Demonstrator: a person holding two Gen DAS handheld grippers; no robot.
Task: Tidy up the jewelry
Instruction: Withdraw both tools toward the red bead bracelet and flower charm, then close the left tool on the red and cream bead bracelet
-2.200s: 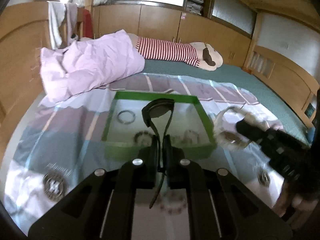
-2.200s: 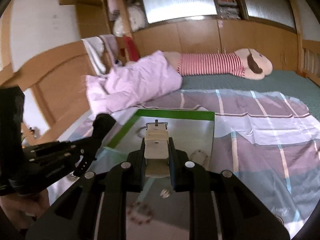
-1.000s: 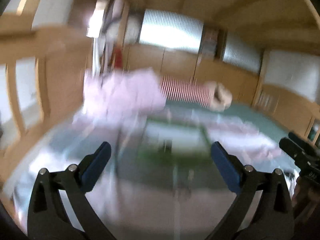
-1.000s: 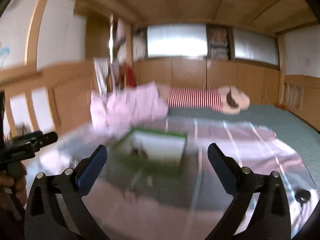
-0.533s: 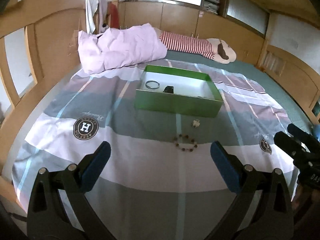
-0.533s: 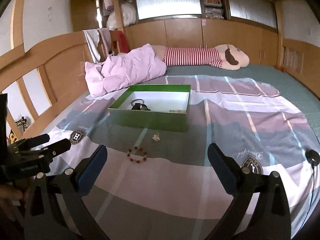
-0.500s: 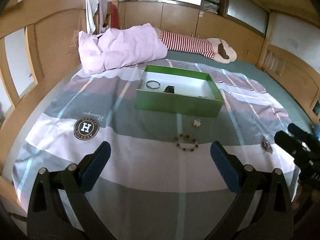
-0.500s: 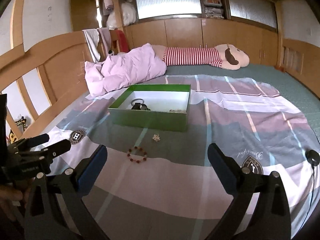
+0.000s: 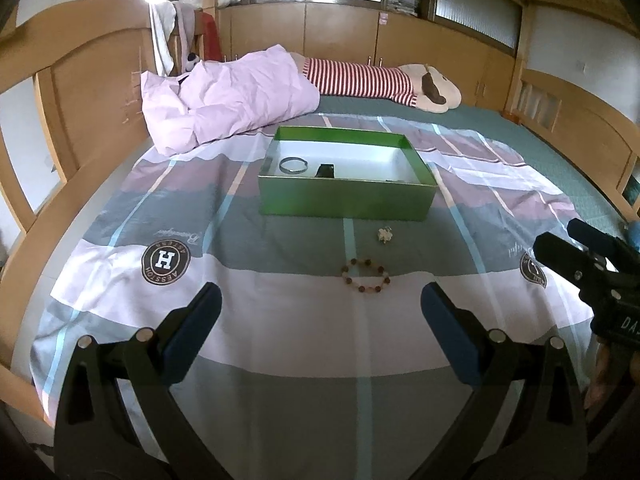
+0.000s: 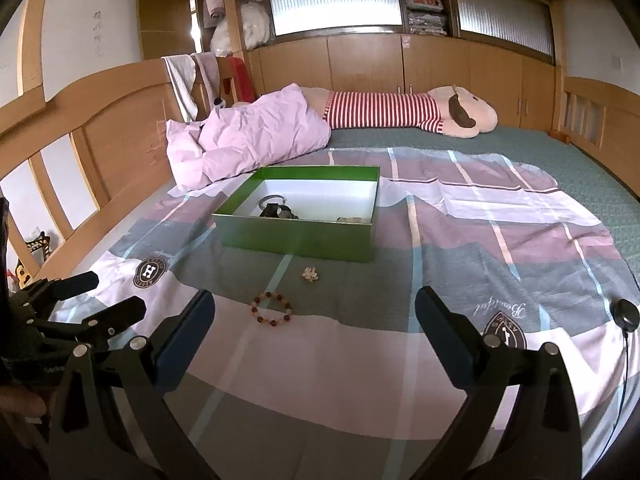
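A green box (image 9: pixel 344 200) (image 10: pixel 296 236) with a white inside stands on the checked bedspread. It holds a silver bangle (image 9: pixel 293 165) (image 10: pixel 272 200), a dark item (image 9: pixel 326 171) and other small pieces. A beaded bracelet (image 9: pixel 366 277) (image 10: pixel 271 309) and a small white flower piece (image 9: pixel 385 235) (image 10: pixel 310 274) lie on the spread in front of the box. My left gripper (image 9: pixel 320 320) is open and empty, well short of the bracelet. My right gripper (image 10: pixel 316 320) is open and empty, also short of it.
A crumpled pink quilt (image 9: pixel 228 100) and a striped plush toy (image 9: pixel 380 80) lie behind the box. Wooden bed rails (image 9: pixel 60 120) run along the left and right. A small black puck on a cable (image 10: pixel 624 314) lies at the right.
Both grippers were shut on jewelry over the box 2.2 s ago; they have opened, empty, and pulled back and up. Nothing has moved in the last half second.
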